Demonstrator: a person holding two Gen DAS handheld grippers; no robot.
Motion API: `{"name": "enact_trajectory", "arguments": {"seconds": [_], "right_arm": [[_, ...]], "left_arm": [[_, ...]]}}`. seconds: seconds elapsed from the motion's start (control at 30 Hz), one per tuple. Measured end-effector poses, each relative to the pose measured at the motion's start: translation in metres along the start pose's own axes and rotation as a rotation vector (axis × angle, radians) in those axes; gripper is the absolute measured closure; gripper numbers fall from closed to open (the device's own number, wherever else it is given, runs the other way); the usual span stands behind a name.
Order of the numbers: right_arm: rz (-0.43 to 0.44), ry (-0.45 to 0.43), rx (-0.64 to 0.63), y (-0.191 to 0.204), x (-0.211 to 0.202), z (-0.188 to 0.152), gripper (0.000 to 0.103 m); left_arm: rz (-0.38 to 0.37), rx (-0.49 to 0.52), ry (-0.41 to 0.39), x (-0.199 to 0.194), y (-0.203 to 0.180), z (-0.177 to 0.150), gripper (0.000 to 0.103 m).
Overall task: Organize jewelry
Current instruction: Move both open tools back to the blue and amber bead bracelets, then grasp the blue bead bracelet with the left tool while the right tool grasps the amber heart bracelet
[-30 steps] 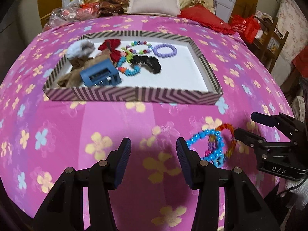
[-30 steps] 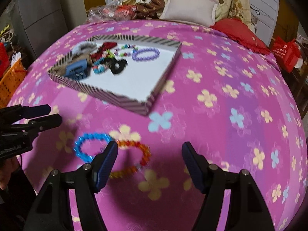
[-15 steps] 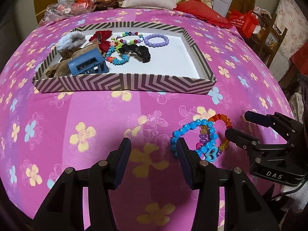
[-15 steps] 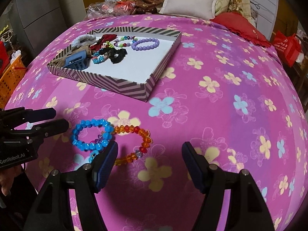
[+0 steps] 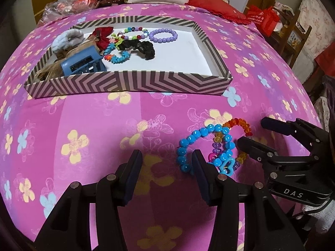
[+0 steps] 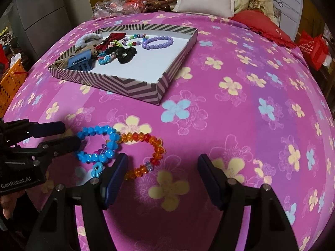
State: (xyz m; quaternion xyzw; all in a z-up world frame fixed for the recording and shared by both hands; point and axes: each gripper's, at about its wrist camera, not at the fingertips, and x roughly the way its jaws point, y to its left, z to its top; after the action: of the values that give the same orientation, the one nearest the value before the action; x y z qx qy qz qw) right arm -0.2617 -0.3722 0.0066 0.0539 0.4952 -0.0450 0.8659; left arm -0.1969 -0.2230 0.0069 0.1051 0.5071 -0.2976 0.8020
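Pink bedspread [image 5: 104, 129] bears blue bracelet [image 5: 196, 138] just beside right tool [image 6: 163, 177].

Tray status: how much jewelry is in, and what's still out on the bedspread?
Done: the striped tray already holds a purple bracelet, a multicolor bead bracelet, a black scrunchie, a blue clip and more. In hand: nothing; the left gripper and right gripper both have open, empty jaws. Left: the blue bracelet and orange bracelet, overlapping on the bedspread.
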Motion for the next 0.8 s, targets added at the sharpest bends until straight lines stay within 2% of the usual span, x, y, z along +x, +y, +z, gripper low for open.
{"name": "enact_trajectory", "arguments": {"seconds": [0.37, 0.4, 0.43, 0.5, 0.53, 0.57, 0.6, 0.63, 0.67, 0.8], "right_arm": [[-0.036, -0.027, -0.059, 0.005, 0.005, 0.003, 0.031], [-0.035, -0.029, -0.061, 0.004, 0.005, 0.004, 0.031], [-0.033, -0.031, -0.065, 0.004, 0.005, 0.004, 0.032], [-0.023, -0.037, -0.08, 0.006, 0.005, 0.005, 0.039], [-0.018, -0.04, -0.09, 0.007, 0.004, 0.005, 0.047], [-0.012, -0.043, -0.103, 0.009, 0.004, 0.005, 0.06], [-0.005, -0.045, -0.117, 0.011, 0.003, 0.005, 0.068], [-0.003, -0.045, -0.128, 0.013, 0.003, 0.005, 0.082], [-0.004, -0.043, -0.137, 0.014, 0.003, 0.006, 0.089], [0.014, -0.034, -0.139, 0.013, -0.001, 0.008, 0.092]], "left_arm": [[0.028, 0.042, -0.028, 0.003, -0.011, 0.0, 0.051], [0.022, 0.039, -0.034, 0.003, -0.011, 0.0, 0.053], [0.015, 0.032, -0.042, 0.003, -0.009, 0.0, 0.063], [0.004, 0.025, -0.049, 0.003, -0.007, 0.001, 0.077], [-0.004, 0.023, -0.049, 0.003, -0.006, 0.001, 0.084], [-0.014, 0.02, -0.048, 0.003, -0.005, 0.001, 0.087], [-0.02, 0.015, -0.046, 0.003, -0.003, 0.001, 0.091], [-0.024, 0.012, -0.045, 0.003, -0.002, 0.001, 0.091], [-0.031, 0.008, -0.041, 0.002, -0.001, 0.001, 0.092], [-0.054, -0.001, -0.047, -0.007, 0.007, 0.003, 0.092]]}}
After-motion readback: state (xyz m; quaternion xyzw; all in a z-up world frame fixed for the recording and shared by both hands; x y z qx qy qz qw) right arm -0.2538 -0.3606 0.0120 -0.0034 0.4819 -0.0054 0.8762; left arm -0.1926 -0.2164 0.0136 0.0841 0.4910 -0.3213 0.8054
